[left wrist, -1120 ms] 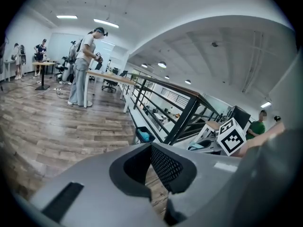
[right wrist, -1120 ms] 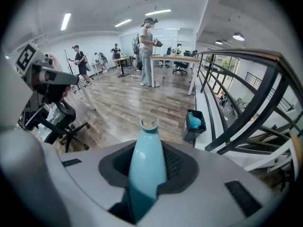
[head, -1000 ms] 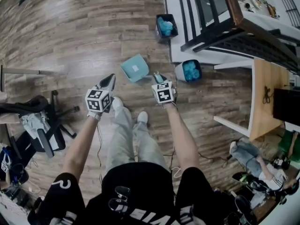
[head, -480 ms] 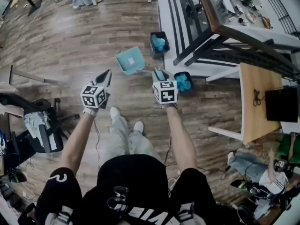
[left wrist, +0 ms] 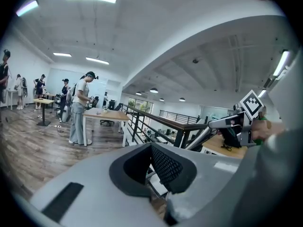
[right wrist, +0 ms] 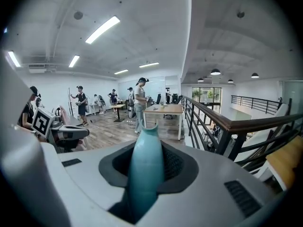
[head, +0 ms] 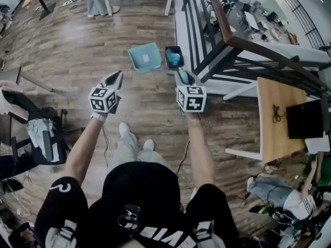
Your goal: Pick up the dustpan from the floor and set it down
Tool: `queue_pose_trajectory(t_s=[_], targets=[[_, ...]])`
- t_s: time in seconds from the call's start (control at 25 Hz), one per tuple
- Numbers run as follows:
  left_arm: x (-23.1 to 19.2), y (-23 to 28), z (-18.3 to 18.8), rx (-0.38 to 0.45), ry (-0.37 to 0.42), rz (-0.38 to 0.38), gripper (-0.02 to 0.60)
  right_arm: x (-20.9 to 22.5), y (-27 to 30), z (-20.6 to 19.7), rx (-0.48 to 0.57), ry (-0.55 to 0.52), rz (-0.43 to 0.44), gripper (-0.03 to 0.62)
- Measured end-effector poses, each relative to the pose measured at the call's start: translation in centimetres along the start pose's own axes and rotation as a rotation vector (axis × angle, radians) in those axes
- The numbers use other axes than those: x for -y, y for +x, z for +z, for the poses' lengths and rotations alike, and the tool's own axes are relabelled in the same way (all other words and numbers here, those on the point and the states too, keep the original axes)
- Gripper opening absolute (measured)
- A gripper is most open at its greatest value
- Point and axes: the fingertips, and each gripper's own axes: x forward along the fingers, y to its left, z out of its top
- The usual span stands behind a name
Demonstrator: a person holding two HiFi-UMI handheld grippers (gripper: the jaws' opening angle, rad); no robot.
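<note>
In the head view, the square teal plastic dustpan [head: 145, 57] shows ahead of you, just beside the dark bin [head: 167, 53] — likely light, stiff and slick. In the left gripper view, your left tool [left wrist: 152, 173] stands apart, empty. In the right gripper view, your right tool [right wrist: 147, 171] is clamped on a smooth teal handle [right wrist: 145, 148] — probably the pan's own, and the place to hold.
</note>
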Motion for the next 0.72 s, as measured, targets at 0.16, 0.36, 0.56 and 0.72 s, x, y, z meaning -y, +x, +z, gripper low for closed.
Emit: queue_pose_trajectory(t_s=[0.16,0.36,0.56,0.72], targets=[[0.6,-0.8,0.9,0.008,0.011,0.005,-0.002,0.7,-1.2,1.1,0.026,0.002,-0.006,0.089],[0.9,-1.7,1.1,0.003,0.02,0.014,-0.002,0.8,-1.8,1.2,0.033,0.014,-0.004,0.089],[0.8,-2.2,0.6,-0.003,0.026,0.017,-0.002,1.1,-1.4,0.3,0.028,0.015,-0.015,0.089],[0.3,-2.0,-0.3,-0.017,0.025,0.016,-0.002,1.1,-0.5,-1.1,0.002,0.025,-0.012,0.089]])
